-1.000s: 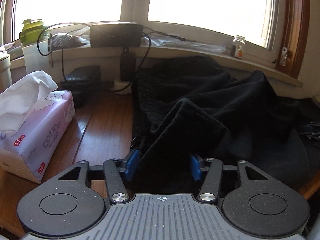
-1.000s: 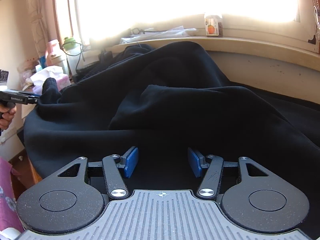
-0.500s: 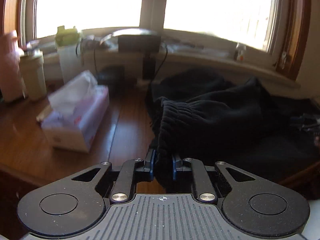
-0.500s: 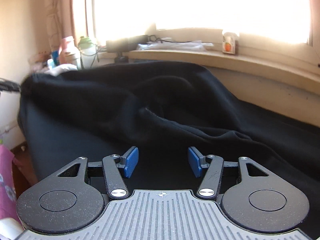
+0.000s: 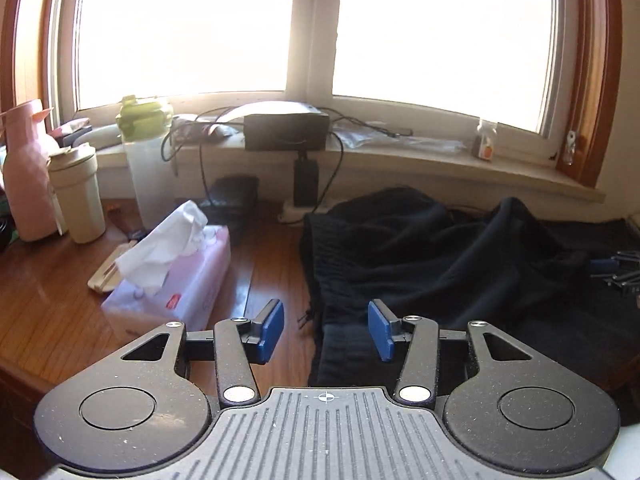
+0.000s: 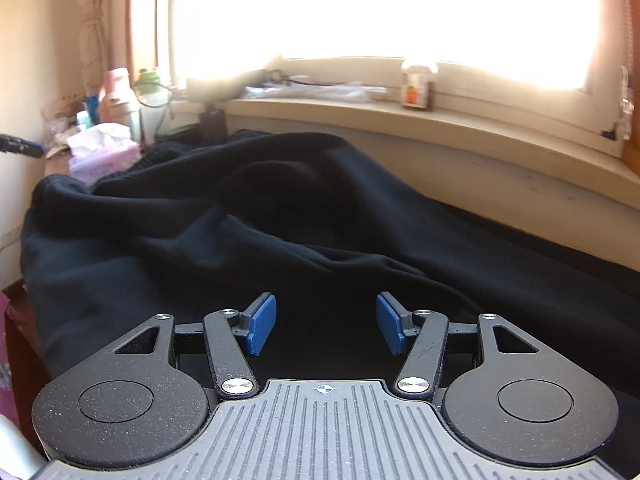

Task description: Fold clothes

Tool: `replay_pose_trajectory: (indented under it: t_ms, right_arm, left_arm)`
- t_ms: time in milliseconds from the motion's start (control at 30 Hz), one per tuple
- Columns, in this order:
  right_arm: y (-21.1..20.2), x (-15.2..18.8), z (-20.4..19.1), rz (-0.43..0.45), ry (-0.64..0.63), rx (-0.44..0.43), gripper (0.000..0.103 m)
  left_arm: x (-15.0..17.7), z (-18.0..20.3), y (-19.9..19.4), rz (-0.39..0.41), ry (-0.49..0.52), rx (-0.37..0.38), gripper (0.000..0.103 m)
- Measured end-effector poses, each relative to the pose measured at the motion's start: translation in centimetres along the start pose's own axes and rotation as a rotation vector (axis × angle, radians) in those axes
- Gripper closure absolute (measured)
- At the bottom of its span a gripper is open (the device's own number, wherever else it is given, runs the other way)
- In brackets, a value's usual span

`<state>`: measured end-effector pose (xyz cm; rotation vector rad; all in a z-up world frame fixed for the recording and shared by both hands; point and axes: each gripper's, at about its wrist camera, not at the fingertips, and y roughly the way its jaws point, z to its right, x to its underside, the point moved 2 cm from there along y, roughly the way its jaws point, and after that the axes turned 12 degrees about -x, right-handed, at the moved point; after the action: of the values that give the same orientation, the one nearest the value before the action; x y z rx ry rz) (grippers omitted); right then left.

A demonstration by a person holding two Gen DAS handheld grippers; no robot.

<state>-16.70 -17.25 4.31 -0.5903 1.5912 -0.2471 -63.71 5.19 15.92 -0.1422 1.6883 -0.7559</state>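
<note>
while the rumpled black fabric garment [image 5: 440, 264] lay heaped on the brown wooden table [image 5: 60, 312] below the far windowsill, the left gripper [image 5: 326, 330] hung over its near left edge, fingers apart and empty; the right gripper [image 6: 326, 326] was likewise spread over dark cloth, a pink tissue pack [image 5: 180, 280] left of it.

1. You have one black garment [image 5: 460, 264], soft knit, lying crumpled on the wooden table.
2. In your left wrist view it fills the right half; its ribbed edge runs down the centre.
3. In your right wrist view its rumpled folds [image 6: 280, 216] span the middle.
</note>
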Motion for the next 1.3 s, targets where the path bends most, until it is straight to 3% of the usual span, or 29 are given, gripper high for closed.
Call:
replay_pose_trajectory:
  t_ms: [100,300,567,733,867,1033,1167,1300]
  right_arm:
    - [-0.6,0.4,1.0,-0.016,-0.005,0.016,0.047]
    - [-3.6,1.7,3.5,-0.022,0.009,0.072,0.047]
    - [-10.5,5.4,10.7,-0.049,0.101,0.289,0.047]
    - [-17.8,8.5,13.3,-0.001,0.162,0.438,0.047]
    - [-23.6,11.9,14.4,0.041,0.244,0.554,0.047]
    - [-30.3,16.3,15.7,0.094,0.352,0.69,0.047]
    - [-33.4,18.2,16.7,0.16,0.424,0.756,0.047]
    - [-34.1,18.5,16.6,0.182,0.417,0.805,0.047]
  left_arm:
    - [-1.0,2.5,1.9,0.017,0.016,0.028,0.046]
    - [-2.9,11.5,7.7,0.043,0.076,0.18,0.039]
    - [-3.9,23.9,15.1,0.043,0.145,0.369,0.032]
    - [-2.6,29.1,17.6,0.05,0.21,0.388,0.026]
    - [-1.1,29.7,18.0,0.089,0.228,0.371,0.024]
    - [-0.7,28.0,18.0,0.112,0.142,0.384,0.024]
    - [-0.6,27.5,17.5,0.121,0.131,0.375,0.024]
    - [-0.8,27.8,17.0,0.12,0.155,0.363,0.024]
